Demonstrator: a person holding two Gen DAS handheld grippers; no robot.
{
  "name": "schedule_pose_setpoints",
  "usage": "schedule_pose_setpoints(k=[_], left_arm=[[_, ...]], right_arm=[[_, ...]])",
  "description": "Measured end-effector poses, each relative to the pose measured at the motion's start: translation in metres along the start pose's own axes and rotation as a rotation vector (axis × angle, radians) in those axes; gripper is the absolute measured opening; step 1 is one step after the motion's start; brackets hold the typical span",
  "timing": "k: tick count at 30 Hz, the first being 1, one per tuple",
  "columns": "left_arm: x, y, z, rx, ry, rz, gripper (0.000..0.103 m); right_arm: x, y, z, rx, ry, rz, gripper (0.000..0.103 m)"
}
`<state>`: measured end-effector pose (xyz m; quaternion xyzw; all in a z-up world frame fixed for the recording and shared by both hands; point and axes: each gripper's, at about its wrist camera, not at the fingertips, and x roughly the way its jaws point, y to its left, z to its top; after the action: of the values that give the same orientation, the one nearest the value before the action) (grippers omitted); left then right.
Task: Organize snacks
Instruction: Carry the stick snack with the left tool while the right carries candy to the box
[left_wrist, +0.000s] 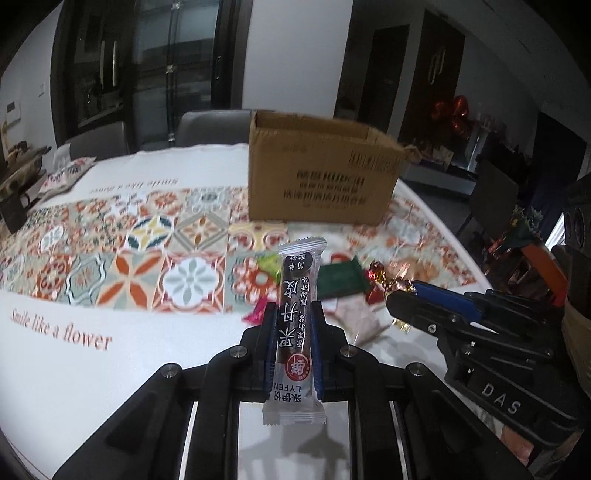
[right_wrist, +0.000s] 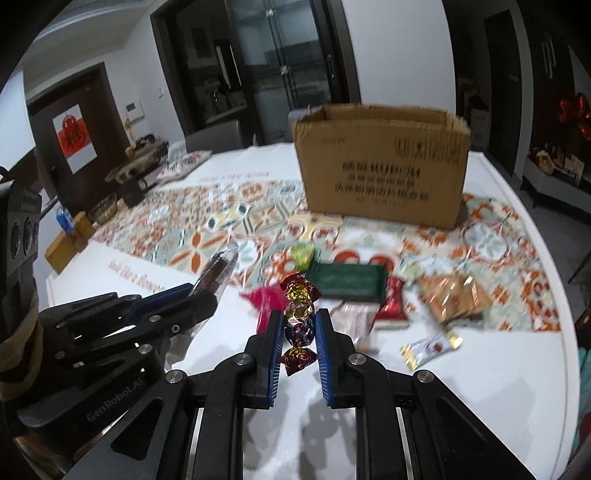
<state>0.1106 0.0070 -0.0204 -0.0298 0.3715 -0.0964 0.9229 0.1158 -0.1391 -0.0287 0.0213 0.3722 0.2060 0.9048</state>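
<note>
My left gripper (left_wrist: 294, 314) is shut on a long dark fruit-leather bar (left_wrist: 295, 325) in a clear wrapper, held lengthwise above the table. My right gripper (right_wrist: 298, 319) is shut on a string of foil-wrapped candies (right_wrist: 299, 317), red and gold. Each gripper shows in the other's view: the right gripper (left_wrist: 402, 295) at the right with the candies (left_wrist: 380, 277), the left gripper (right_wrist: 199, 295) at the left with the bar (right_wrist: 219, 267). An open cardboard box (left_wrist: 321, 173) (right_wrist: 384, 166) stands behind the snack pile.
Loose snacks lie on the patterned tablecloth (right_wrist: 207, 236): a green packet (right_wrist: 347, 284), a pink wrapper (right_wrist: 264, 299), a red packet (right_wrist: 393, 301), an orange-gold bag (right_wrist: 452, 297), a silver bar (right_wrist: 430, 347). Small boxes (right_wrist: 68, 243) sit at the table's left edge. Chairs (left_wrist: 214, 127) stand behind.
</note>
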Motion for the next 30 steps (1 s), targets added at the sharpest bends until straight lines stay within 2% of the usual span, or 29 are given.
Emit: schedule_pose_setpoints(k=[3, 9, 16, 22, 25, 30], left_arm=[[-0.003, -0.001, 0.017, 0.002, -0.009, -0.035, 0.017], [-0.004, -0.005, 0.053, 0.026, -0.045, -0.049, 0.017], [-0.004, -0.006, 0.093, 0.095, -0.084, -0.014, 0.017], [0.003, -0.011, 0.132, 0.145, -0.103, -0.01, 0.017], [0.013, -0.012, 0.151, 0.142, -0.082, -0.025, 0.017], [0.036, -0.014, 0.182, 0.147, -0.068, -0.026, 0.017]], right_arm=[[-0.01, -0.003, 0.015, 0.004, -0.042, -0.003, 0.019], [-0.021, -0.009, 0.049, 0.005, -0.115, -0.007, 0.019], [-0.024, -0.017, 0.092, -0.01, -0.174, -0.024, 0.019], [-0.018, -0.028, 0.123, -0.012, -0.175, -0.024, 0.019], [-0.013, -0.036, 0.141, -0.003, -0.158, -0.008, 0.019], [-0.002, -0.052, 0.171, -0.009, -0.143, -0.03, 0.019]])
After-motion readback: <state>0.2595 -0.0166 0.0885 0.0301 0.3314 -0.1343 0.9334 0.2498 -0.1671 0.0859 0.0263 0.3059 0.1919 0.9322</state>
